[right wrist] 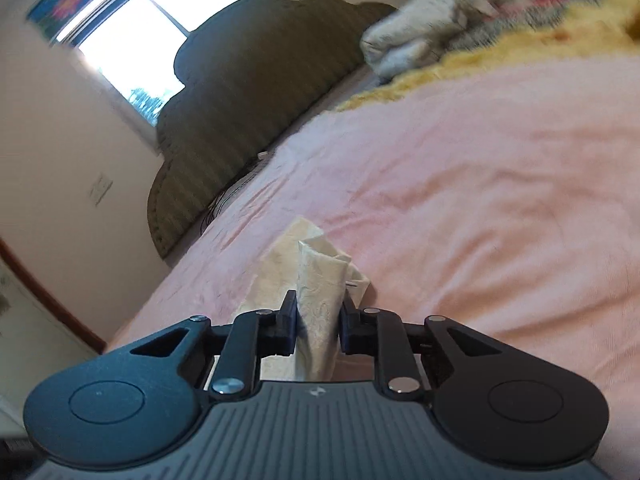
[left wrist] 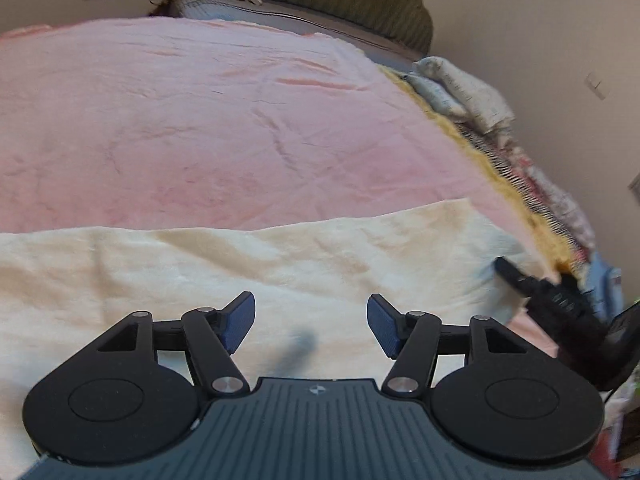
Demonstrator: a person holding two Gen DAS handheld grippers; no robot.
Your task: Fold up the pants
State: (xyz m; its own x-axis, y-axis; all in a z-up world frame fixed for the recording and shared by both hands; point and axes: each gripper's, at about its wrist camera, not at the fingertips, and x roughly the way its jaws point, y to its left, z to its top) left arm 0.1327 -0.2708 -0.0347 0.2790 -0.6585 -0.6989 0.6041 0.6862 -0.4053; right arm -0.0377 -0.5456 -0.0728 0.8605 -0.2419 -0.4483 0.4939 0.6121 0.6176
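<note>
Cream pants (left wrist: pixel 280 264) spread across lower frame over pink bedspread (left wrist: pixel 200 120). Left gripper (left wrist: pixel 311 322) above them, fingers spread wide, nothing between. Right gripper (right wrist: pixel 318 320) pinched on bunched pants fabric (right wrist: pixel 320 280), lower centre. Possibly right gripper, blurred, at right edge (left wrist: pixel 552 296).

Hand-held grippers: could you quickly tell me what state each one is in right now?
Left hand-held gripper: open, empty, above the cream pants.
Right hand-held gripper: shut on a bunched fold of the cream pants.
</note>
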